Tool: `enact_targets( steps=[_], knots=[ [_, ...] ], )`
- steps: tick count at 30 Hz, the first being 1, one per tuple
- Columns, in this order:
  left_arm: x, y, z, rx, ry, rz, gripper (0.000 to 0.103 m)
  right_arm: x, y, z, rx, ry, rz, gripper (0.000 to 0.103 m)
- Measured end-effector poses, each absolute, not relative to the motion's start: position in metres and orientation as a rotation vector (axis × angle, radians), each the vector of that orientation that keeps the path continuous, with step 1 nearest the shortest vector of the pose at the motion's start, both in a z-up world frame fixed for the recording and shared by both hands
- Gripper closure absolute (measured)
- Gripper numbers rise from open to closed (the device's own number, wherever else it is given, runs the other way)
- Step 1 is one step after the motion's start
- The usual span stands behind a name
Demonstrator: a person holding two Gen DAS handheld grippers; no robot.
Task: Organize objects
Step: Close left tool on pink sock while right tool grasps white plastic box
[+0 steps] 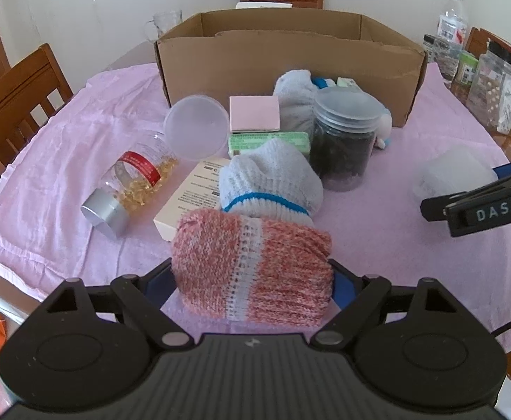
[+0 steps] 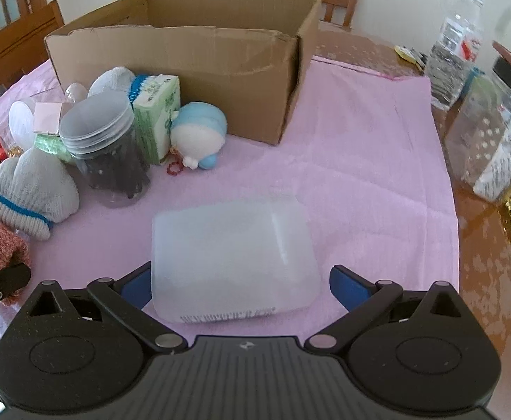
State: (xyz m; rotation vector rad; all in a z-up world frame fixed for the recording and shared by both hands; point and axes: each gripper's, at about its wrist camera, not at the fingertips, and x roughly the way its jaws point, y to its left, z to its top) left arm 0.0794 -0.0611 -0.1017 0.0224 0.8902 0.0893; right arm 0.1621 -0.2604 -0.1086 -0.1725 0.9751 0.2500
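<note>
**Both claws at work in front of the cardboard box**

Landmark: the open brown cardboard box [image 1: 290, 66] at the back of the table [image 2: 493, 280], on a pink cloth [image 1: 80, 161].

Left claw [image 1: 251, 280]: well in front of the box, w/ a pink-and-white knitted roll [image 1: 251, 266] between its 2 blue-padded fingers [image 1: 343, 288]. Pads sit against both sides of the roll, so it's gripping it.

Right claw [image 2: 236, 287]: in front of the box's right end, spread wide. A frosted translucent plastic rectangular container [image 2: 234, 259] lies between the fingers; left pad touches or nearly touches, right pad clearly apart, so not clamped.

Other items, rel. to the box:
- Grey knitted glove w/ blue band [image 1: 269, 182], just beyond the pink roll, toward the box.
- Clear jar w/ dark contents & translucent lid [image 1: 343, 140], upright, close in front of the box.
- Blue-and-white plush toy [image 2: 199, 136], touching or just beside the box front.
- Green-and-white carton [image 2: 157, 119], beside the plush, near the box front.
- Clear bottle of yellow capsules w/ silver cap [image 1: 129, 185], on its side, front-left of the box.
</note>
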Motion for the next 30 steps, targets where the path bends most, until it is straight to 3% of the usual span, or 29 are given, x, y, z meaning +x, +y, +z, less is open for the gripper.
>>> enact_targets(
  steps=[5, 13, 30],
  knots=[
    [0.078, -0.062, -0.099, 0.027, 0.883, 0.09, 0.017, 0.166, -0.252, -0.108, -0.215, 0.974, 0.274, 0.001],
    [0.079, -0.056, -0.096, -0.01, 0.899, 0.083, 0.024, 0.165, -0.25, -0.105, -0.262, 0.994, 0.289, 0.015],
    [0.086, -0.034, -0.06, -0.021, 0.995, -0.058, 0.03, 0.159, -0.261, -0.088, -0.267, 1.015, 0.385, 0.016]
  ],
)
